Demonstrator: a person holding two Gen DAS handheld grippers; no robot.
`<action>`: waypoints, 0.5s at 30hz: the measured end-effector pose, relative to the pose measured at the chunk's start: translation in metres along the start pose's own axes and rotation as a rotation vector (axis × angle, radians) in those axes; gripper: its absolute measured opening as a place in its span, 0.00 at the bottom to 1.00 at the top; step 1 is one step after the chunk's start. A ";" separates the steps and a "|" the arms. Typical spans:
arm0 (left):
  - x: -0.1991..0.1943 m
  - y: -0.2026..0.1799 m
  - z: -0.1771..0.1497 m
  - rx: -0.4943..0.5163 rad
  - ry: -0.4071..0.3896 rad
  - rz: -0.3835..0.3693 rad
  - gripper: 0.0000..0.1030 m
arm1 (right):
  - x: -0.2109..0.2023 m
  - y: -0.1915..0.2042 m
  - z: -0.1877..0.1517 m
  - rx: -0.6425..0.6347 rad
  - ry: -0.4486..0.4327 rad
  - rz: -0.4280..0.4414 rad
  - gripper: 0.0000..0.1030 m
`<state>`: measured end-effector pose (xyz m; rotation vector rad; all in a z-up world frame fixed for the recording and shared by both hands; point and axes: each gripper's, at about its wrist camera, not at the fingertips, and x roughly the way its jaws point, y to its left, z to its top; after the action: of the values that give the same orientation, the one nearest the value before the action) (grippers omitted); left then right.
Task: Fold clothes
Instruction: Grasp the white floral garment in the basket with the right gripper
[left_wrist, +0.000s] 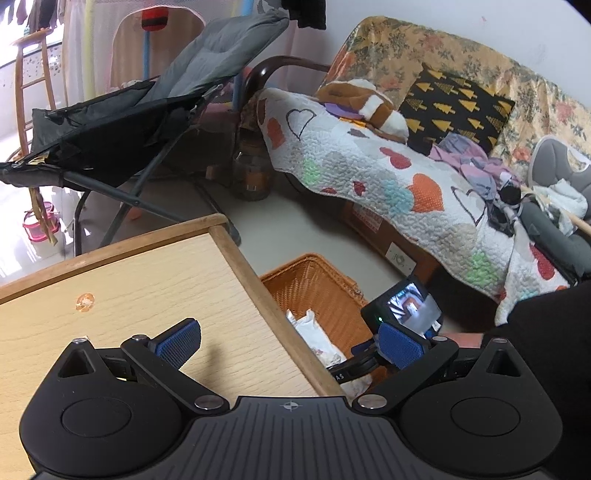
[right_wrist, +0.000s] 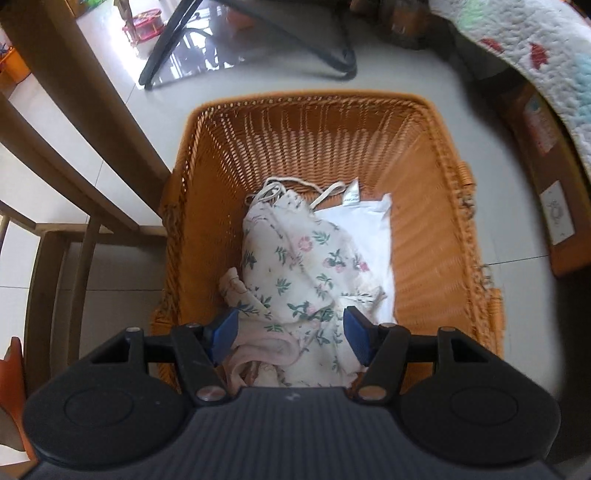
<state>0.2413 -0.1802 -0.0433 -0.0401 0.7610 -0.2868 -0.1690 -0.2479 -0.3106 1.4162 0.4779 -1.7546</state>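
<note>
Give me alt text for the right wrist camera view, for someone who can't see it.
An open right gripper with blue pads points down into an orange wicker basket holding a crumpled white floral garment and a plain white cloth. The basket stands on a pale tiled floor beside wooden furniture legs.

Left view across table (left_wrist: 147, 280); right view down into shared basket (right_wrist: 424, 206).

Light: daylight from 10 o'clock, floor (right_wrist: 192, 55) glare | Blur: right view soft | Edges: fisheye-bent, vignetted
</note>
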 end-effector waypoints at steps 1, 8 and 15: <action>0.000 0.001 0.001 0.001 0.002 -0.003 1.00 | 0.005 0.000 0.000 -0.010 0.006 0.002 0.61; 0.006 0.002 0.000 0.016 0.010 -0.019 1.00 | 0.040 0.007 -0.003 -0.141 0.068 0.009 0.61; 0.009 -0.003 -0.003 0.052 0.015 -0.014 1.00 | 0.071 0.020 -0.011 -0.321 0.145 0.017 0.61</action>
<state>0.2448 -0.1848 -0.0508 0.0060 0.7683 -0.3210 -0.1492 -0.2771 -0.3760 1.3150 0.7857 -1.4886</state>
